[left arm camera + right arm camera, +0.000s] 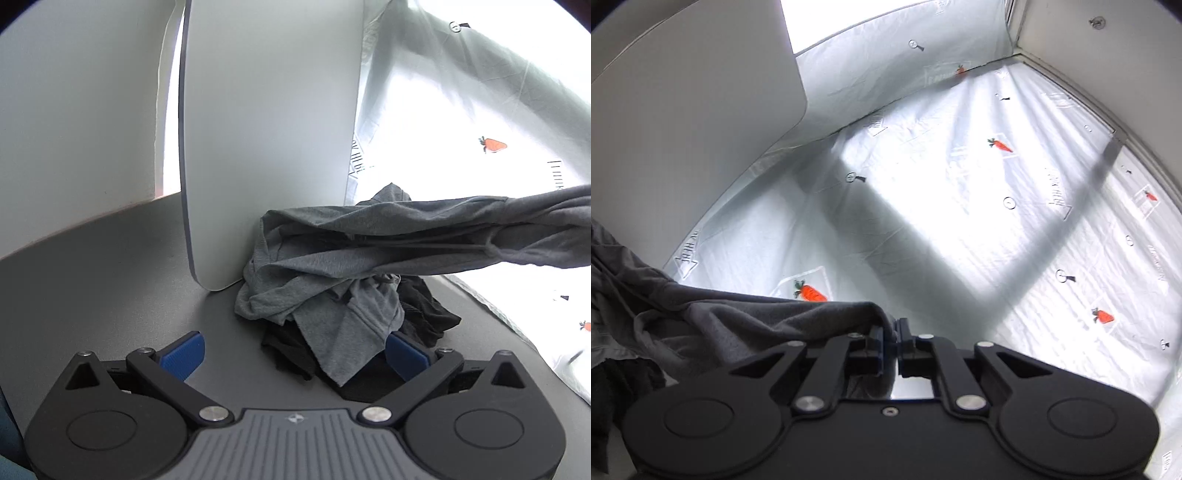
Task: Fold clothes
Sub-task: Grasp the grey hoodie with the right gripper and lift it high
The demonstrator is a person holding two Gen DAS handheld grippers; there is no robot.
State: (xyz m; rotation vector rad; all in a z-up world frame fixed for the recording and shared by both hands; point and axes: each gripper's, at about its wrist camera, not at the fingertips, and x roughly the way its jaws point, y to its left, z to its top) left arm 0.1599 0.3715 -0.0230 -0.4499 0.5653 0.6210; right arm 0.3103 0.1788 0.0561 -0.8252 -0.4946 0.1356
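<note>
My right hand-held gripper pinched tight on grey garment, stretched off pile on tabletop. My left hand-held gripper wide apart, empty, near pile.

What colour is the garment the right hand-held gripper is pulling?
Grey garment, clearest in the left wrist view, above a black one.

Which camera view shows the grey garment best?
The left wrist view: the grey garment shows heaped on the black clothes, one part stretched rightward. The right wrist view shows only the edge pinched in the right claw.
</note>
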